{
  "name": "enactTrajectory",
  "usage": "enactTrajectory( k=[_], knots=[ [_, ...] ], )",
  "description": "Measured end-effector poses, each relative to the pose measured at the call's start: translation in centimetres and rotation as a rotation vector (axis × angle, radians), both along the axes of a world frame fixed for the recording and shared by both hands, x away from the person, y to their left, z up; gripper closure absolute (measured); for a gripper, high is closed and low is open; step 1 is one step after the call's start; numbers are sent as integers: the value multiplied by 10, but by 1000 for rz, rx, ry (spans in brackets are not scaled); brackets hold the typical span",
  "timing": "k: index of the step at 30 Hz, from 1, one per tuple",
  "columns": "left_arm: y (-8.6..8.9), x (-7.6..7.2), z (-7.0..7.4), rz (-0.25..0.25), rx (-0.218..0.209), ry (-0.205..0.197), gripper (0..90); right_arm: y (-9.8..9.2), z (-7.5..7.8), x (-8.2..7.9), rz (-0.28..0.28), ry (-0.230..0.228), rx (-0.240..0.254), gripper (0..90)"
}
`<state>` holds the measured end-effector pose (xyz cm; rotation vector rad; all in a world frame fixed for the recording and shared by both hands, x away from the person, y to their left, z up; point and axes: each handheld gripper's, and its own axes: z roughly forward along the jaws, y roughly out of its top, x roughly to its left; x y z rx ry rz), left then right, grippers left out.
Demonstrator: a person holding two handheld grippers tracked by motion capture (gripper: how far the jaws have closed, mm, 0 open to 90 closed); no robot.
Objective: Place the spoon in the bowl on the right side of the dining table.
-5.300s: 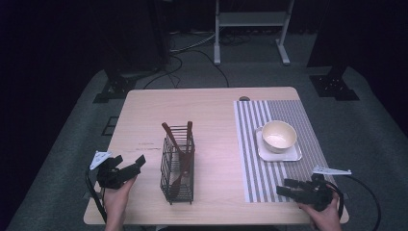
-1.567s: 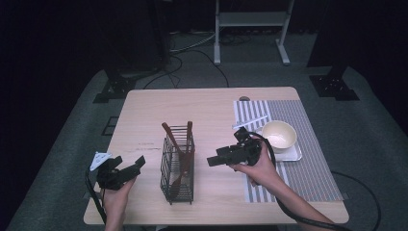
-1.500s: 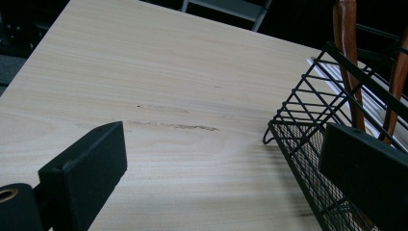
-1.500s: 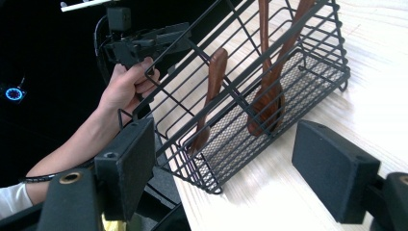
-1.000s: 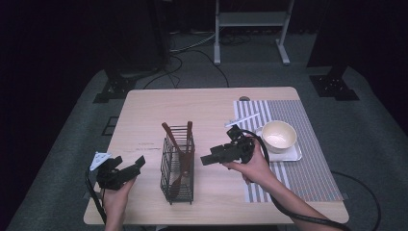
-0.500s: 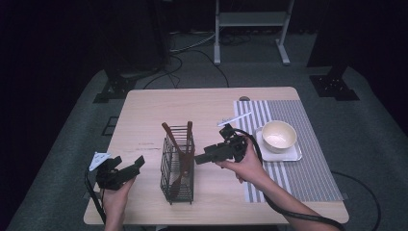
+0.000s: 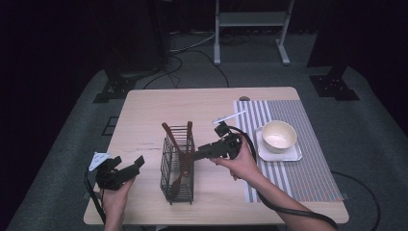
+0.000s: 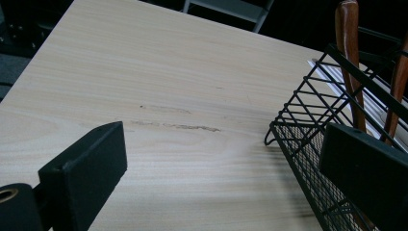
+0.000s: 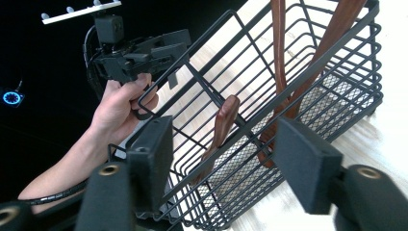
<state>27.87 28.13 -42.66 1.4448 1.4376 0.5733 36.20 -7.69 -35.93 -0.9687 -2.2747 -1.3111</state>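
The black wire basket (image 7: 178,166) stands upright near the middle of the table, and three wooden utensils lean inside it, handles up. The nearest one to the right gripper (image 7: 196,155) is the short wooden handle (image 9: 223,126) poking up just behind the basket's top rim. Seen from the right gripper view, that handle lies dead ahead, between the two jaws and a little beyond them, with its long axis running steeply upward and tilted slightly across the gap. The jaws straddle the rim wire; they have just been closing and now stand half-wide, with the handle lined up between them but the pads not pressing on it as far as I can see.

The left gripper (image 7: 136,164) rests low beside the basket on its far side from the right one, jaws wide, nothing between them, so the right hand is clearly the one placed to take a utensil.

Compared with five seconds back, the right gripper has travelled from beside the striped placemat (image 7: 288,166) and bowl (image 7: 278,135) across to the basket; the left has not budged.
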Motion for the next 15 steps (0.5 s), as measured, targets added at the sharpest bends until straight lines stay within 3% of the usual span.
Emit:
enactTrajectory(
  k=[15],
  knots=[
    [0, 0, 0, 6, 3, 1, 22, 7, 0, 1, -9, -14, -6, 667]
  ],
)
